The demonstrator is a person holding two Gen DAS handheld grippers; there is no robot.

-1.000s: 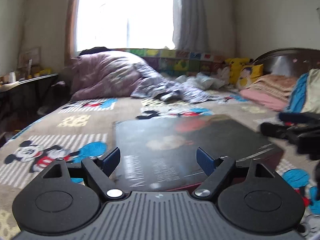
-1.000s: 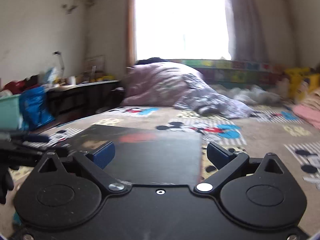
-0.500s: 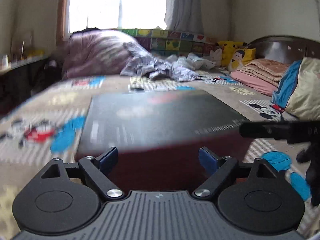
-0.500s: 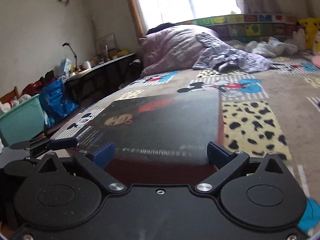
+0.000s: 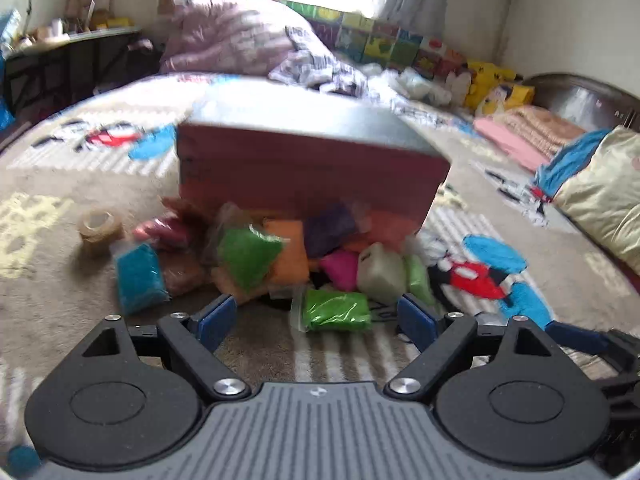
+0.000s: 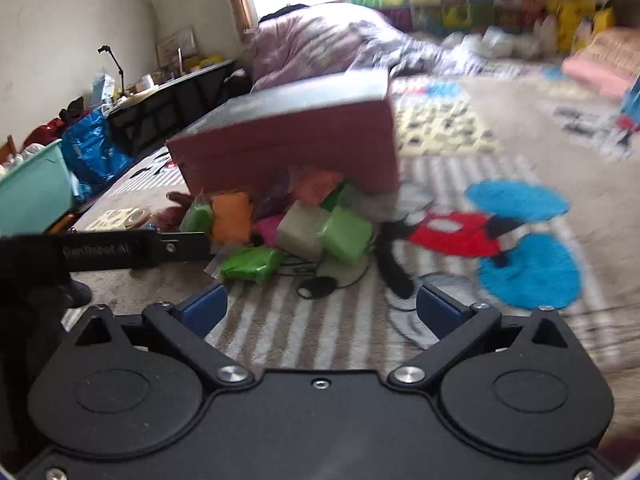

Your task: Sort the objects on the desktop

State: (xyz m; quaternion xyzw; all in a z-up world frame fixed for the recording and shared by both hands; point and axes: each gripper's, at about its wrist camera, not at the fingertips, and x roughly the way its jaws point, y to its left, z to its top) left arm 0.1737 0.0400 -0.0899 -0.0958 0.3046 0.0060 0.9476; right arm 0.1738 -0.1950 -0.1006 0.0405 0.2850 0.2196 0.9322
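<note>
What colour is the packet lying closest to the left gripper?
Bright green packet, clearest in the left wrist view.

One box (image 5: 308,168), one tape roll (image 5: 98,226)

surface: cartoon-print bed cover (image 5: 72,280) | on it: colored packets (image 5: 248,256), tape roll (image 5: 98,226), pillow (image 5: 600,188)

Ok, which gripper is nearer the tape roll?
Left. The tape roll lies ahead-left of the left gripper; from the right gripper it sits beyond the left one.
</note>
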